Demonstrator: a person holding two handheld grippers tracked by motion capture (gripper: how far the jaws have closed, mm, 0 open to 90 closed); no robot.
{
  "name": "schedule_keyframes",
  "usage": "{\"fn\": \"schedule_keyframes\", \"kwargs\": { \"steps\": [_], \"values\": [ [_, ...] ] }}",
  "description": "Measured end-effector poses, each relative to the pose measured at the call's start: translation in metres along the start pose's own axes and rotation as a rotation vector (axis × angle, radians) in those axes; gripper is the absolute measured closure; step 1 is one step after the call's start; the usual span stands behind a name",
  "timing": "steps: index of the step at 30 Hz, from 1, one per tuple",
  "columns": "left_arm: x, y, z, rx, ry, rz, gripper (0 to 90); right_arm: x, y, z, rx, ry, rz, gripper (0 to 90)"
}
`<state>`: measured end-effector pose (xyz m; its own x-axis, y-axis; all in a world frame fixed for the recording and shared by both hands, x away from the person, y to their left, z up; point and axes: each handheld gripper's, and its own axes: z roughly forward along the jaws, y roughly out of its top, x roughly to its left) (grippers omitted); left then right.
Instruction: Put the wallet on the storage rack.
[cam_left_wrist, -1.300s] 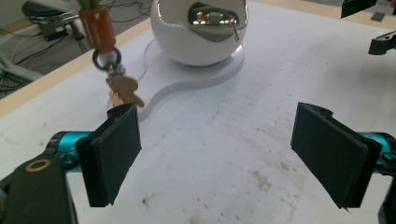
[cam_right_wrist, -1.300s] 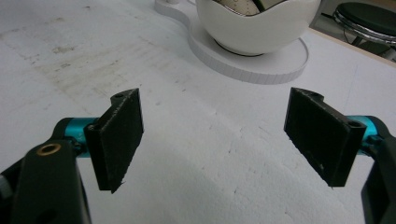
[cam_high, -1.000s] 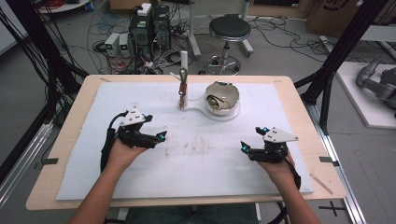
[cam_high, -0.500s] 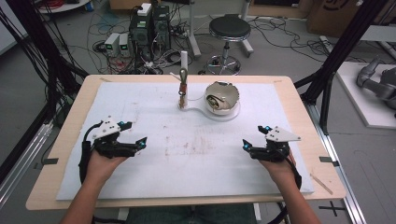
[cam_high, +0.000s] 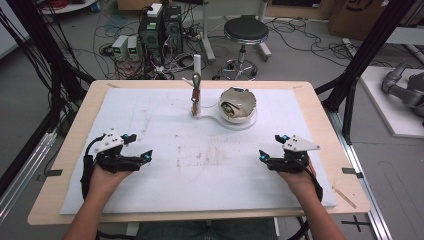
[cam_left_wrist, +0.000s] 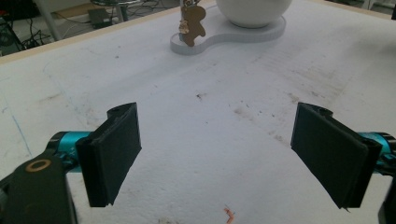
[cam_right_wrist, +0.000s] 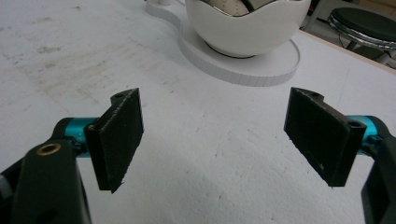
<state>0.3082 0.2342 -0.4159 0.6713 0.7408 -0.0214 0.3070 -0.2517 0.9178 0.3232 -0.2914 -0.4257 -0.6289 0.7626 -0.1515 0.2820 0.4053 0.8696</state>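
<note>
At about eight o'clock on the tabletop (cam_high: 70, 165), a hand is holding the left gripper (cam_high: 145, 157) over the white foam sheet (cam_high: 210, 190), its jaws standing wide apart with nothing between them. In the left gripper view, the two black pads (cam_left_wrist: 114, 151) are framing bare, scuffed foam, and a small orange scrap (cam_left_wrist: 229, 214) is lying just ahead of them. Toward twelve o'clock, a small brown figure-shaped charm (cam_high: 196, 95) is hanging on a thin upright post over the narrow end of a flat white stand (cam_high: 207, 114). Just right of it, a white scallop-edged bowl (cam_high: 239, 104) is sitting on the round end of the same stand; something beige and metallic is resting inside, possibly a watch, though the view is too coarse to tell. At about four o'clock, the other hand is holding the right gripper (cam_high: 262, 157), its jaws likewise spread open and empty, pointing toward the sheet's middle.
</note>
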Motion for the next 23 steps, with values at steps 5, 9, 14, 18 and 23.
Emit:
{"fn": "schedule_keyframes", "kwargs": {
  "steps": [5,9,14,18,23],
  "values": [
    [-0.0027,0.0006,0.0039,0.008,-0.013,0.014,15.9,0.0023,0.0002,-0.003,-0.005,-0.004,-0.007,20.2],
    [-0.0025,-0.0011,0.0044,0.013,-0.015,0.01,15.9,0.0001,-0.0008,-0.004,-0.003,-0.013,-0.001,20.2],
    [-0.001,-0.0053,0.0055,0.027,-0.021,0.004,15.9,-0.0022,-0.0015,-0.0032,-0.001,-0.019,0.01,20.2],
    [0.002,-0.0071,0.0074,0.033,-0.021,-0.004,15.9,-0.0013,-0.0015,-0.0012,0.005,-0.017,0.006,20.2],
    [0.0047,-0.0079,0.0087,0.035,-0.025,-0.01,15.9,-0.0003,-0.0014,-0.0016,0.005,-0.016,0.005,20.2]
  ]
}}
